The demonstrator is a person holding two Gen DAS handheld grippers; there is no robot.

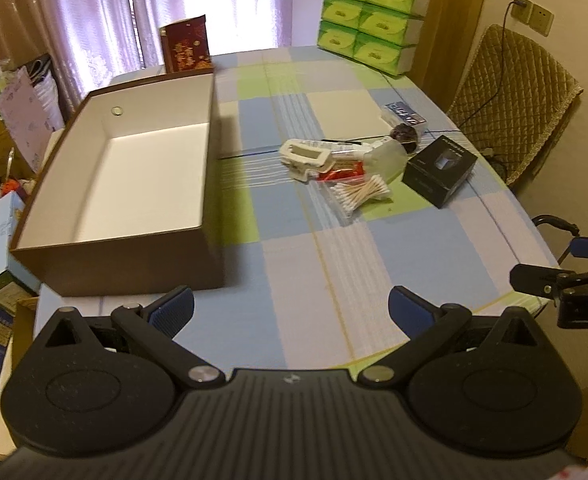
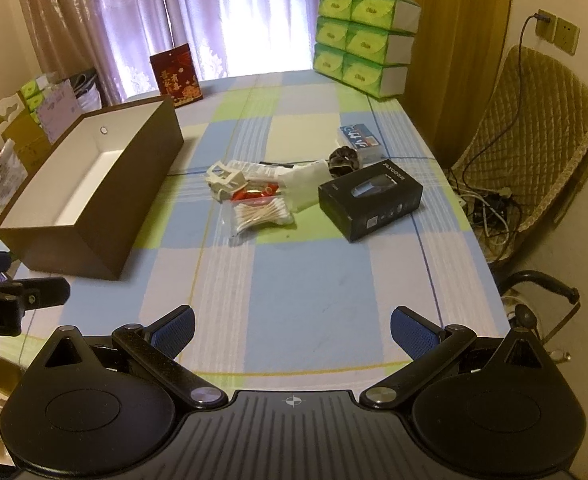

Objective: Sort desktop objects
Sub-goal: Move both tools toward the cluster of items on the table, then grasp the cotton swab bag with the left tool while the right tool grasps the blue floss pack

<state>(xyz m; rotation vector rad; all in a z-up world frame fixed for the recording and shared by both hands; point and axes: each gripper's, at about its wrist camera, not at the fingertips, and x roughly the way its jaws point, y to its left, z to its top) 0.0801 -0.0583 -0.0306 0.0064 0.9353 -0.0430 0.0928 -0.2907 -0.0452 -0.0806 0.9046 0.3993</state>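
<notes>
On the checked blue, green and white tablecloth (image 2: 294,280), a heap of small things lies beside an open brown cardboard box with a white inside (image 1: 134,176).

Both the left gripper (image 1: 291,312) and the right gripper (image 2: 292,330) hover over the near table edge, blue-padded fingers spread wide, pinching nothing. The black rectangular carton (image 2: 369,204), printed "FLYCO" as far as it can be read, lies flat, its long axis running from near-left to far-right in the right wrist view. Just left of it sit a clear bag of cotton swabs (image 2: 260,214), a red packet (image 2: 254,193) and a white plastic holder (image 2: 226,180). A blue-and-white small pack (image 2: 359,140) lies behind. Stacked green tissue packs (image 2: 359,42) and a red card with gold characters (image 2: 176,76) stand at the far edge.
</notes>
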